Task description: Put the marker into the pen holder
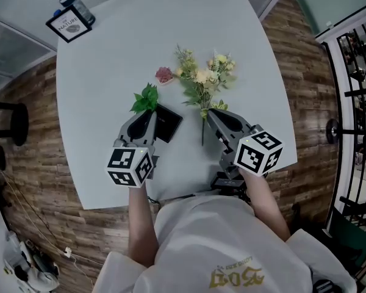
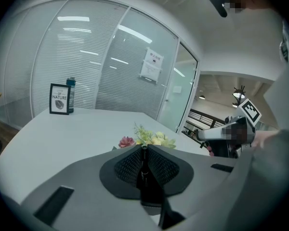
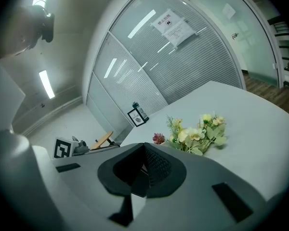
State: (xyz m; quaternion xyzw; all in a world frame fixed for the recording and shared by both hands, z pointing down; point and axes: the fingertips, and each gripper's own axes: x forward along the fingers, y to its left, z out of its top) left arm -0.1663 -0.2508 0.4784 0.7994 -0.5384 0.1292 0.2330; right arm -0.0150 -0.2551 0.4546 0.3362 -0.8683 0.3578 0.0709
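**Left gripper (image 2: 144, 148) is pinching the marker (image 2: 143, 171)**

It is squeezing the thin black marker between its jaws, just beside the black pen holder (image 1: 166, 122) on the table (image 1: 110, 60). The right gripper (image 3: 144, 149) is pressing its jaws together on nothing. If the marker is leaning, it could miss the holder or knock it over.

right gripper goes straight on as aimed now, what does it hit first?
Probably the flower bunch: the shut right gripper aims at its left edge, by the small pink flower, and the head view agrees. Height above the table is unclear, so it may skim over.
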